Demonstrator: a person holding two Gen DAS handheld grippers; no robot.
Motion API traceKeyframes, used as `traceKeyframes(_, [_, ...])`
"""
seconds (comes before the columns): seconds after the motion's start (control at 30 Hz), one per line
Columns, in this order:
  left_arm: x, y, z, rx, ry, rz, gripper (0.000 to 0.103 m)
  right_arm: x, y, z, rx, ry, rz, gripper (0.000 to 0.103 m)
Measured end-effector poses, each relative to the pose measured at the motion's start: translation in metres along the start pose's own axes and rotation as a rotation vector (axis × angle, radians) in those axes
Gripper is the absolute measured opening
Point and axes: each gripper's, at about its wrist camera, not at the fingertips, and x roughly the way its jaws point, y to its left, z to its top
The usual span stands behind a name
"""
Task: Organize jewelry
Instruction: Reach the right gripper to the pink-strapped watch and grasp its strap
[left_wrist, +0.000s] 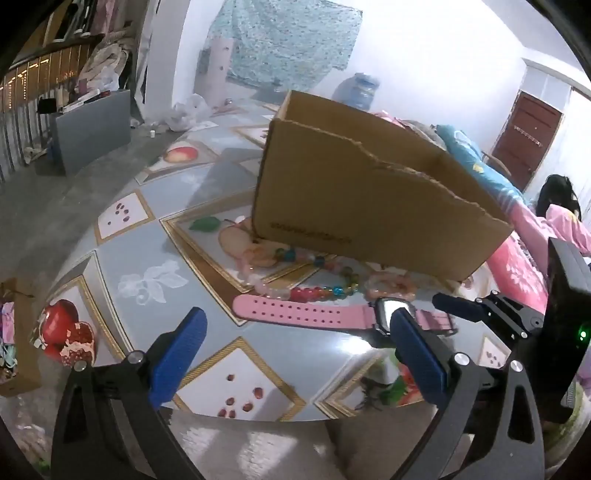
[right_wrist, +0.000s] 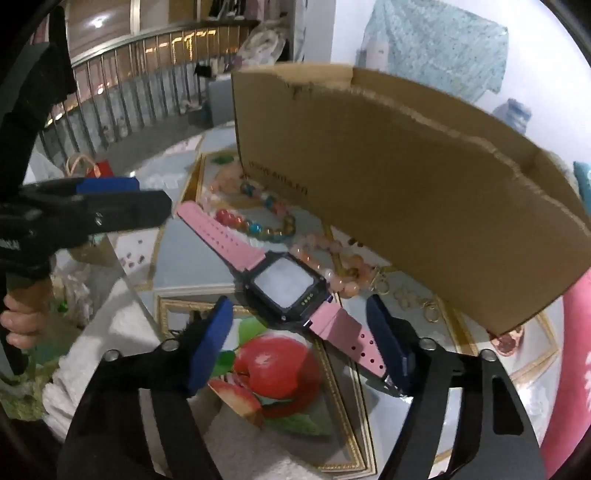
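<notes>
Two grippers were ours to hold over a round table (left_wrist: 155, 236) covered in a fruit-patterned cloth. A pink-strapped watch (right_wrist: 291, 284) lay flat near the table's edge, with multicoloured bead bracelets (right_wrist: 269, 221) and pale peach beads (right_wrist: 343, 266) just beyond it, and a few small gold rings (right_wrist: 428, 312) to the right. Behind them all stood a torn cardboard box (right_wrist: 406, 177), open at the top. Our right gripper (right_wrist: 299, 347) tilted down with its blue fingers spread either side of the watch's near strap, one fingertip (right_wrist: 388, 332) seeming to touch the strap's edge, nothing yet pinched. Our left gripper (left_wrist: 295, 354) hung wide apart and empty over bare cloth, nearer to us than the watch. We judged the step in hand to be picking up the watch first. Next we would need to lower slightly, squeeze across the strap, lift clear of the beads, and carry it over the box's ragged rim.
</notes>
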Motion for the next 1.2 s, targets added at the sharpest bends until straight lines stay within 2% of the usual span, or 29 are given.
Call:
traceKeyframes(0.1, [0.001,-0.001,-0.003,0.035,0.001,0.026,0.097,0.009,0.000,-0.004,-0.029,0.039,0.000,0.060])
traceKeyframes(0.17, [0.003,-0.006,-0.005,0.091,0.005,0.066,0.097,0.009,0.000,-0.004,-0.050,0.044,0.004,0.052])
traceKeyframes(0.23, [0.005,-0.013,-0.009,0.161,0.006,0.092,0.097,0.007,-0.001,-0.005,-0.073,0.058,0.011,0.048])
traceKeyframes(0.4, [0.012,-0.028,-0.017,0.292,0.020,0.119,0.097,0.002,-0.004,-0.008,-0.119,0.086,0.033,0.047])
traceKeyframes(0.53, [0.013,-0.040,-0.023,0.392,0.012,0.135,0.096,0.001,-0.014,-0.008,-0.103,0.119,0.095,0.046])
traceKeyframes(0.73, [0.015,-0.059,-0.032,0.549,0.019,0.117,0.081,0.000,-0.034,-0.004,-0.059,0.184,0.227,0.046])
traceKeyframes(0.93, [0.027,-0.079,-0.035,0.654,0.034,0.105,0.065,0.006,-0.058,0.004,0.034,0.270,0.391,0.045])
traceKeyframes(1.1, [0.038,-0.084,-0.033,0.659,0.069,0.093,0.045,0.013,-0.071,0.008,0.112,0.317,0.488,0.044])
traceKeyframes(1.17, [0.039,-0.085,-0.030,0.642,0.073,0.079,0.030,0.019,-0.071,0.011,0.144,0.323,0.515,0.044])
traceKeyframes(1.2, [0.042,-0.080,-0.027,0.631,0.085,0.075,0.026,0.018,-0.074,0.010,0.151,0.323,0.520,0.044])
